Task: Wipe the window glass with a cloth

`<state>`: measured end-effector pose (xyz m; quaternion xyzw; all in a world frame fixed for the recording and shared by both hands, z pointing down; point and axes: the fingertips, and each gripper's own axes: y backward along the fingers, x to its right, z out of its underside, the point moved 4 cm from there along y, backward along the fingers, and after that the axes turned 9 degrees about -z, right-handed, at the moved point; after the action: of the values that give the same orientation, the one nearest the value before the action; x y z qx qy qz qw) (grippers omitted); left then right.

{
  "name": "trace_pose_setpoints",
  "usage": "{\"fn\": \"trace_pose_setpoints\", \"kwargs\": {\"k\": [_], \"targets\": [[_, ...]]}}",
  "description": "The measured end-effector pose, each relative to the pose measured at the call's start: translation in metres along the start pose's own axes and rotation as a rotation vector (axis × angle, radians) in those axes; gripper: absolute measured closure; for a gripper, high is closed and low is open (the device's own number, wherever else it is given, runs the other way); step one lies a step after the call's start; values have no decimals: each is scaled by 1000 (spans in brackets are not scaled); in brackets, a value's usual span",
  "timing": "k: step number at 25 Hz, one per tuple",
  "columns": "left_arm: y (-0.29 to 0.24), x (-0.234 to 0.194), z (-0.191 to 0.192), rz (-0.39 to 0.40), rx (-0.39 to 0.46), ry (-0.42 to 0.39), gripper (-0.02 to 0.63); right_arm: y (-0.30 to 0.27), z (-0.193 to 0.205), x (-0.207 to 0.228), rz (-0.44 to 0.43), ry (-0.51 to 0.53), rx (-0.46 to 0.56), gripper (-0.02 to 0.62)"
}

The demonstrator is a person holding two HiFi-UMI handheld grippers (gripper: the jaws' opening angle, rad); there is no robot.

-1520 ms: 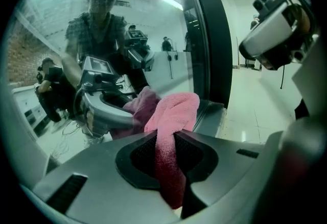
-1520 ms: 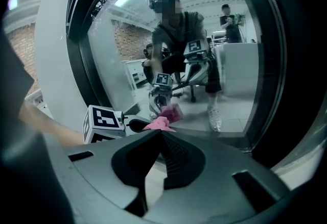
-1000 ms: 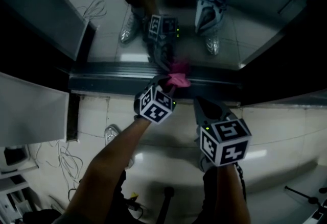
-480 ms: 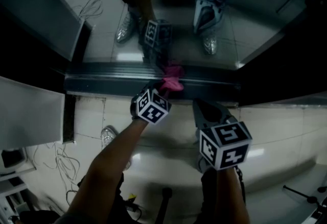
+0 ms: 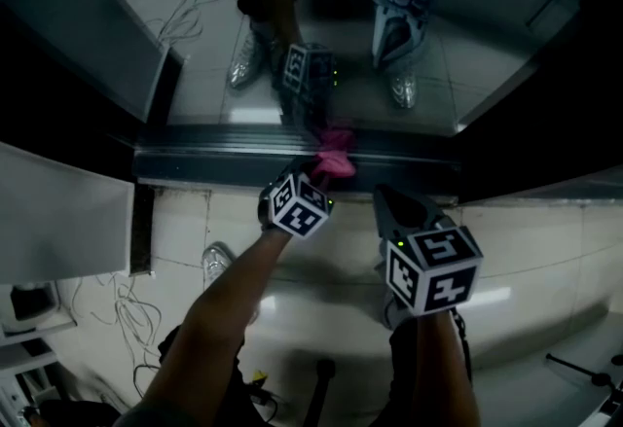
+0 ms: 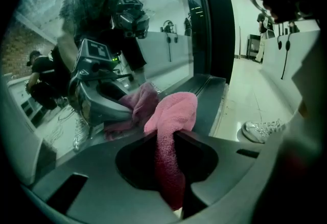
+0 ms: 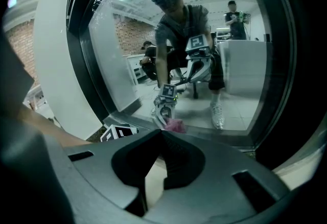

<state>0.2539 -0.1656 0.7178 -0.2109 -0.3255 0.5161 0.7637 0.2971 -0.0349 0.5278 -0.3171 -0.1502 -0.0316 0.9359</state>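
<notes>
Low down, at the junction of the window glass (image 5: 467, 46) and its dark bottom rail (image 5: 214, 160), far from the body: the pink cloth (image 5: 334, 160), pinched in the left gripper (image 5: 321, 174), jaws shut tight on one narrow fold with no gap beside the fabric. Gripped by a fold, most likely, to leave the loose bunch proud of the tips as a pad, for contact by fabric rather than hard plastic. Pressed to the very foot of the pane, plausibly for an edge pass along the rail; no telling the share of glass already wiped, though fine speckles of droplets show higher up in both gripper views. Right gripper (image 5: 392, 204) held nearer and to the right, apart from the glass, jaws closed together on nothing, seemingly parked clear of the wiping path. As for the cloth itself: soft looped knit, much like terry, bright pink in the bunch, darker along the tail trailing back between the jaws, doubled by a duller reflection just beyond. Likely to slide with light drag, and to slip free under a looser squeeze.
</notes>
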Motion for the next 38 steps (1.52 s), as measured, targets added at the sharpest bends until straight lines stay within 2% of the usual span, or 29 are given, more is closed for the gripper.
{"fn": "trace_pose_setpoints", "kwargs": {"k": [5,8,14,18,27,38], "targets": [[22,-3,-16,-7,29,-37,548,3,-1,-2,-6,-1,32,597],[41,-13,-40,-24,79,-63,548,10,-10,-3,3,18,60,598],[103,-29,-82,-38,192,-56,548,28,-24,-32,-8,41,99,598],[139,-52,-121,-91,270,-65,548,43,-46,-49,-12,75,127,597],[233,-99,-200,-213,437,-98,548,97,-120,-103,-16,204,279,597],[349,-148,-277,-346,583,-134,548,153,-171,-156,-6,302,378,597]]}}
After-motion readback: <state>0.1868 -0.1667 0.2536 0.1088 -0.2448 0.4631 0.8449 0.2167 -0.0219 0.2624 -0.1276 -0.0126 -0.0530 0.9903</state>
